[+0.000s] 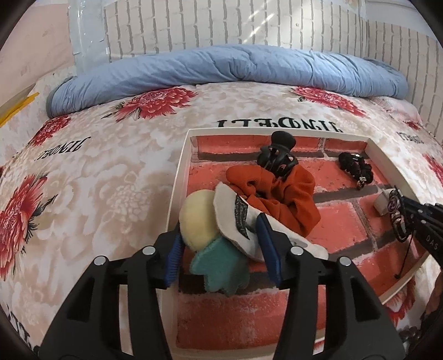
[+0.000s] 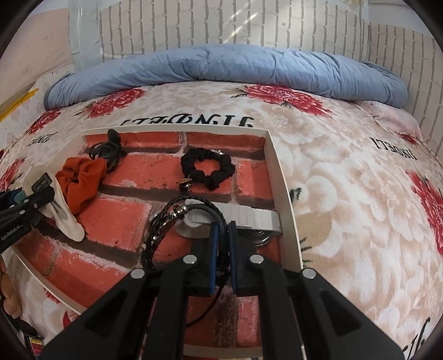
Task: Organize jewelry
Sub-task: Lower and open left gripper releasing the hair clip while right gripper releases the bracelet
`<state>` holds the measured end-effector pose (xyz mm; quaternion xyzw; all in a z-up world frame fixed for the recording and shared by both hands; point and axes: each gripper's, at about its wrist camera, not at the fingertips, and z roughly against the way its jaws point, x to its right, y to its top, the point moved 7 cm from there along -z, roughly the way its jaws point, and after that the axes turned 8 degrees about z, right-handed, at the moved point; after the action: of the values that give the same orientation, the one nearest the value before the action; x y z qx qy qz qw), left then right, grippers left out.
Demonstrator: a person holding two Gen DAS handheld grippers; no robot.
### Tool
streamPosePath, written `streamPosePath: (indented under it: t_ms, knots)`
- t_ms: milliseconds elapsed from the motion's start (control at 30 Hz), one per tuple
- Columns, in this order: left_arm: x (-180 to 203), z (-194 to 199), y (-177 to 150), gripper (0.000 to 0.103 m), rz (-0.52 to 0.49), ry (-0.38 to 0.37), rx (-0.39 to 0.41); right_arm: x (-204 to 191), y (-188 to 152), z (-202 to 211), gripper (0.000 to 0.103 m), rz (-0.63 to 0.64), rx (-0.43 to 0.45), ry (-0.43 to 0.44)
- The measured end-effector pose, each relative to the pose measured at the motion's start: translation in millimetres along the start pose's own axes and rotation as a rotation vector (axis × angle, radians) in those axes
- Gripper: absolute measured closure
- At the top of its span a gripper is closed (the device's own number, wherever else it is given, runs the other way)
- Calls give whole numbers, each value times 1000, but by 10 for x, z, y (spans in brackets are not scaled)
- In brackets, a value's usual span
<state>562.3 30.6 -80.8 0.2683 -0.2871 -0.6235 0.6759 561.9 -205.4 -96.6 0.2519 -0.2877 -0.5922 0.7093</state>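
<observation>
- A bed spread with a floral blanket (image 1: 91,171) fills both views, printed with red flowers and black lettering; a rolled blue duvet (image 1: 227,69) lies across its far end against a white brick-pattern wall (image 1: 221,25)
- A shallow white tray (image 1: 181,171) with a red-brick printed floor rests on the blanket, its long axis running towards the duvet
- An orange scrunchie (image 1: 288,193) lies crumpled in the tray's left half, with a black claw clip (image 1: 279,157) touching its far edge, jaws down
- A black scrunchie (image 2: 207,167) lies flat near the far wall, a small metal charm at its near side
- A white banded strap (image 2: 249,218) lies crosswise against the tray's right wall, its long axis left to right
- The left gripper (image 1: 218,249) stands partly spread at the tray's left wall; a plush hair clip (image 1: 210,241), with cream ball, teal piece and white felt leaf, sits between the blue pads (image 1: 270,249). The right pad touches the leaf, while the left one seems just clear, so I cannot tell if it is gripped. Its long axis slants from near left to far right
- The right gripper (image 2: 223,235) is clenched on a braided black leather bracelet (image 2: 166,224), whose loop hangs leftward over the tray floor, its metal clasp uppermost
</observation>
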Motion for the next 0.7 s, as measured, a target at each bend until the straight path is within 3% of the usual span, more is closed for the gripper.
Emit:
streamPosePath:
  t_ms: [300, 400, 433, 467, 500, 600, 633, 700]
  knots:
    - [15, -46, 37, 51, -10, 13, -1, 15, 60, -8, 95, 22, 7, -3]
    - [28, -29, 25, 38, -18, 15, -11, 31, 37, 14, 92, 15, -5, 16]
    - [36, -15, 17, 35, -22, 7, -15, 46, 29, 30, 79, 8, -13, 22]
    - [40, 3, 5, 32, -25, 3, -17, 66, 23, 51, 57, 3, -18, 26]
    - [50, 34, -6, 30, -29, 2, -18, 81, 23, 78, 50, 1, -16, 31]
    - [73, 161, -33, 21, -37, -3, -12, 120, 20, 217, 48, 22, -16, 37]
    - [76, 195, -41, 13, -37, -5, -9, 134, 17, 256, 47, 24, -22, 45]
    - [93, 288, -52, 8, -34, -21, -6, 157, 8, 342, 36, 23, -34, 69]
